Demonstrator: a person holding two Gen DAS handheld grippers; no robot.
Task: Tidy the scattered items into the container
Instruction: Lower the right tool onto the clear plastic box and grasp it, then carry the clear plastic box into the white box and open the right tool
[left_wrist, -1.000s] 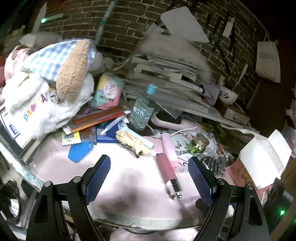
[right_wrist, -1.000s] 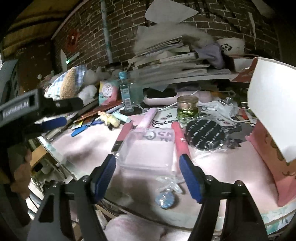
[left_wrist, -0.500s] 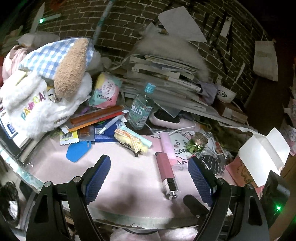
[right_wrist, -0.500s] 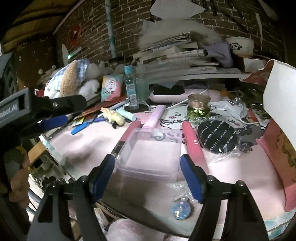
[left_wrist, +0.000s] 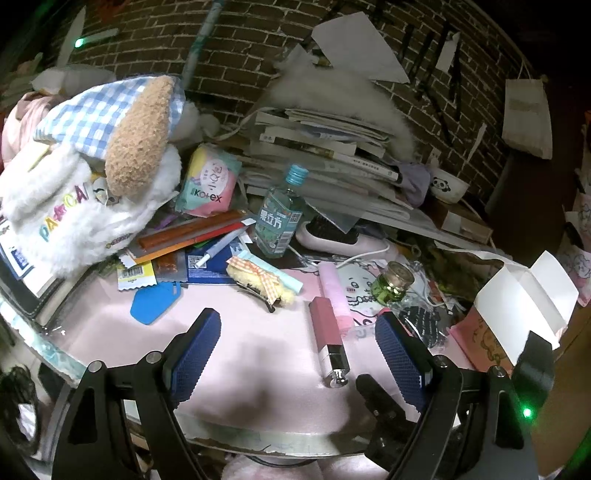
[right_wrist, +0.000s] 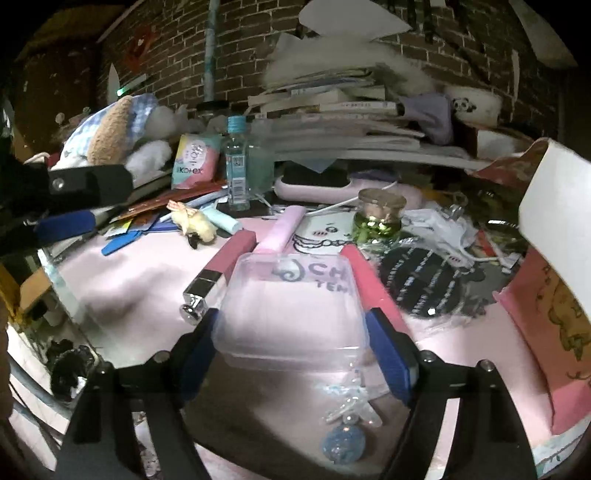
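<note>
My right gripper (right_wrist: 291, 321) is shut on a clear plastic container (right_wrist: 291, 302), held low over the pink table mat (right_wrist: 129, 280); nothing shows inside it. Beside the container lie a dark pink lipstick tube (right_wrist: 225, 266), a pale pink tube (right_wrist: 282, 232) and a red-pink tube (right_wrist: 369, 280). A blue bead charm (right_wrist: 341, 443) lies under the right gripper. My left gripper (left_wrist: 295, 332) hangs open above the mat, with the lipstick tube (left_wrist: 327, 332) just ahead between its fingers. A yellow plush hair clip (left_wrist: 258, 280) and a green jar (left_wrist: 391, 286) lie farther off.
A glass bottle (left_wrist: 280, 218), a stack of books (left_wrist: 332, 155) and a plush toy (left_wrist: 110, 147) crowd the back. A blue tag (left_wrist: 153, 301) and wrappers lie left. A black round compact (right_wrist: 421, 280) and a pink paper bag (right_wrist: 546, 325) are on the right. The table edge (left_wrist: 258, 439) is near.
The right gripper has kept hold of the clear container and shifted slightly nearer the table. The left gripper has drifted a little; the right gripper's body now shows at its lower right.
</note>
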